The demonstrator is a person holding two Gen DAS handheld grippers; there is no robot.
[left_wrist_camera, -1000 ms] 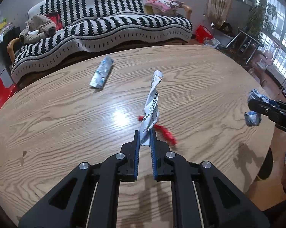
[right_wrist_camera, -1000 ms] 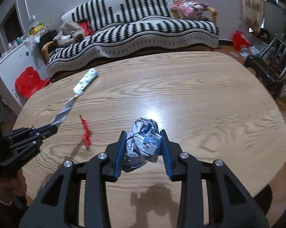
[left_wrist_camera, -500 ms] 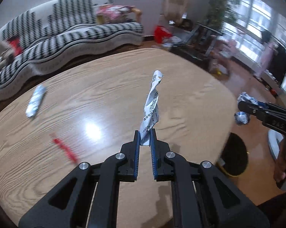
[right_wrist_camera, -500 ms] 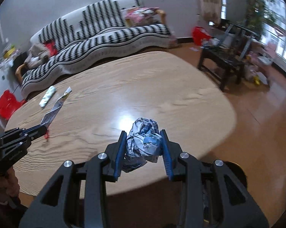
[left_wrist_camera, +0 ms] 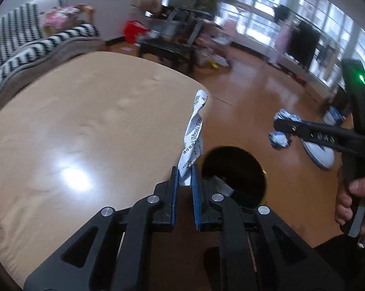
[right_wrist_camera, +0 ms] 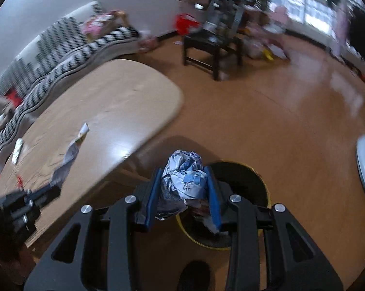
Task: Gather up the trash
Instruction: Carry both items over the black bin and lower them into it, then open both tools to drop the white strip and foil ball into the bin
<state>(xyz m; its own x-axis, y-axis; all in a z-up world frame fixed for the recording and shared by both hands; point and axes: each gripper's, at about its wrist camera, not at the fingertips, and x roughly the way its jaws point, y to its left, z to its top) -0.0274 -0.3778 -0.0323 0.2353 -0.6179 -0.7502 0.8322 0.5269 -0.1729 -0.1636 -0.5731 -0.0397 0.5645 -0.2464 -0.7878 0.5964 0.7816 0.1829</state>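
Crumpled foil wad | clamped in right tool | above bin

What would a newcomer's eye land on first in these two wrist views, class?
Probably the crumpled blue-and-white wrapper clamped in the right gripper, right above the round black bin on the floor. Next, the long twisted white wrapper standing up from the shut left gripper, at the wooden table edge beside that bin.
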